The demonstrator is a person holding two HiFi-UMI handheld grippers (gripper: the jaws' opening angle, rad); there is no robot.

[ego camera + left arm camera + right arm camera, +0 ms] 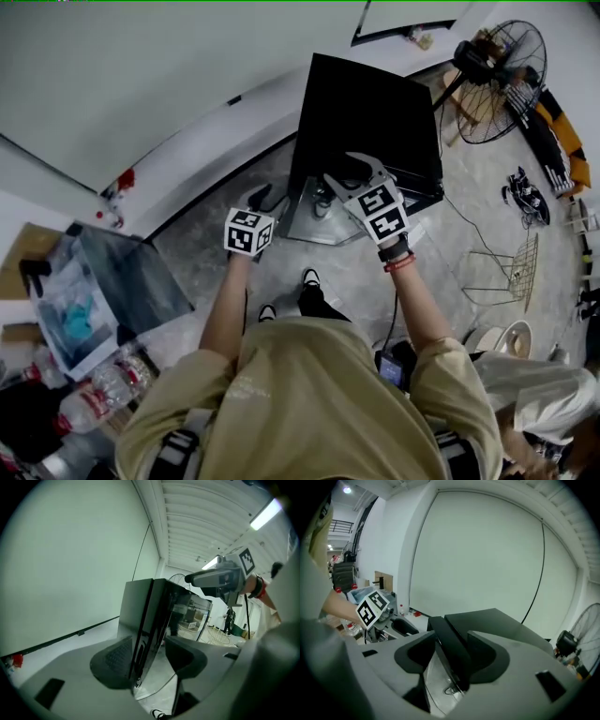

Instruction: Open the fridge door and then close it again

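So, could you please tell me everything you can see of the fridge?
The fridge is a small black box standing upright on the grey floor by the white wall. Its door is glossy and mirrors the room; whether it is fully shut I cannot tell. The left tongs and right tongs stand open astride the door's edge, not clamping it.

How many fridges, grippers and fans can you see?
fridge: 1
grippers: 2 (left gripper, right gripper)
fan: 1
Total: 4
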